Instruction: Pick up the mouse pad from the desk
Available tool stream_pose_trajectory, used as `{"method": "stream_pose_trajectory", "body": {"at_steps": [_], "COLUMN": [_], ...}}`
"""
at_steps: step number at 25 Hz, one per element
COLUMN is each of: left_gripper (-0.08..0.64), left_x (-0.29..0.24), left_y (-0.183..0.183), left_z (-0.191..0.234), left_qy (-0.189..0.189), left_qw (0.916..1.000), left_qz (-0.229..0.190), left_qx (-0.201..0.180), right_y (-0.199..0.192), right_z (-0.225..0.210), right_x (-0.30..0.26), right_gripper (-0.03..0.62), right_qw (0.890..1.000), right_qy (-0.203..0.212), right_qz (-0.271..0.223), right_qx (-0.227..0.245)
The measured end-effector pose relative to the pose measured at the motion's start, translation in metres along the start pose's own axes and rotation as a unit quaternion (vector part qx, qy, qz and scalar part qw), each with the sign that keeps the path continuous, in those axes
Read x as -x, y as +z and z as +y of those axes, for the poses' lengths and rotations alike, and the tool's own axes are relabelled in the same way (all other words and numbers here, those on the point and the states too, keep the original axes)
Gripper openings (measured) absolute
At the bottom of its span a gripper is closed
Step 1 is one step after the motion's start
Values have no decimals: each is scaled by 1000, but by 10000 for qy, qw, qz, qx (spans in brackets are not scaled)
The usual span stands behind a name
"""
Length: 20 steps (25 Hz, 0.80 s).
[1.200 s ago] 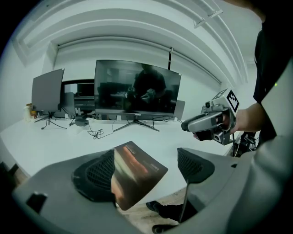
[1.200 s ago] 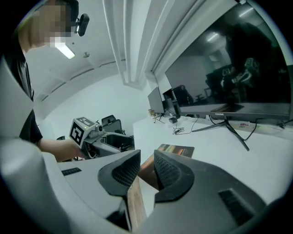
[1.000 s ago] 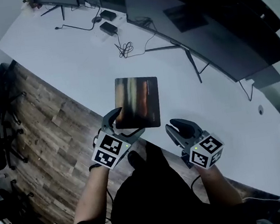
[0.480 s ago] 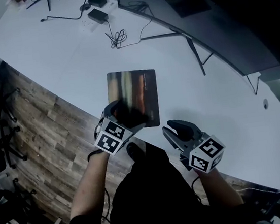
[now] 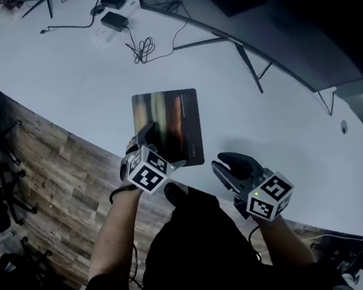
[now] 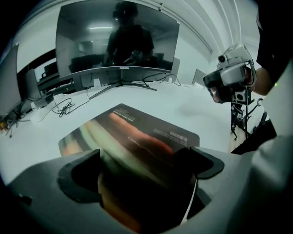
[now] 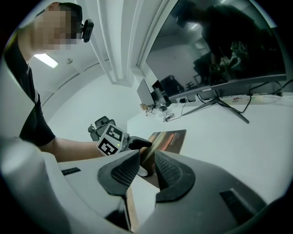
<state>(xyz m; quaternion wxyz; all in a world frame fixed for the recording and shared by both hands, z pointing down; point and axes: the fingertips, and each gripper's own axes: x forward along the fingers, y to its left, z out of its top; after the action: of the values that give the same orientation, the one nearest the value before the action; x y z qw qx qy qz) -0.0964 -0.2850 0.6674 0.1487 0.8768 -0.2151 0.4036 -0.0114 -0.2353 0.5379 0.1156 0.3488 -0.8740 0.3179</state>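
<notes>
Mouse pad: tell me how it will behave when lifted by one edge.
Probably floppy: the mouse pad looks thin and lies flat on the desk, so its far end may droop when raised. Likely light for its size, being just a thin sheet.

The curved monitor (image 6: 116, 36) at the far side of the table (image 6: 183, 105) has a small brand mark on its lower bezel, seemingly "COCOO", barely legible. The mouse pad (image 6: 132, 137) carries pale print lines near its right edge, too blurred to read. The near-left cube (image 5: 147, 173) and near-right cube (image 5: 270, 196) show black-and-white square markers without letters.
</notes>
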Motion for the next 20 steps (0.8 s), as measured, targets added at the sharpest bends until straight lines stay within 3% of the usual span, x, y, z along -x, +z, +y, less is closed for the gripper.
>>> {"method": "stream_pose_trajectory", "body": {"at_steps": [9, 20], "left_gripper": [588, 586], "left_x": [-5, -6], "left_y": [12, 14], "left_z": [13, 18], "left_qy": [-158, -102], "left_qw": [9991, 9995], "left_qz": [223, -125], "left_qx": [-330, -277], "right_y": [2, 0], "right_z": [0, 0], "right_x": [-1, -3], "right_gripper": [104, 104], "right_qw": [10000, 10000], "right_qy": [-44, -9], "right_qz": [24, 20], "right_qx": [-12, -40]}}
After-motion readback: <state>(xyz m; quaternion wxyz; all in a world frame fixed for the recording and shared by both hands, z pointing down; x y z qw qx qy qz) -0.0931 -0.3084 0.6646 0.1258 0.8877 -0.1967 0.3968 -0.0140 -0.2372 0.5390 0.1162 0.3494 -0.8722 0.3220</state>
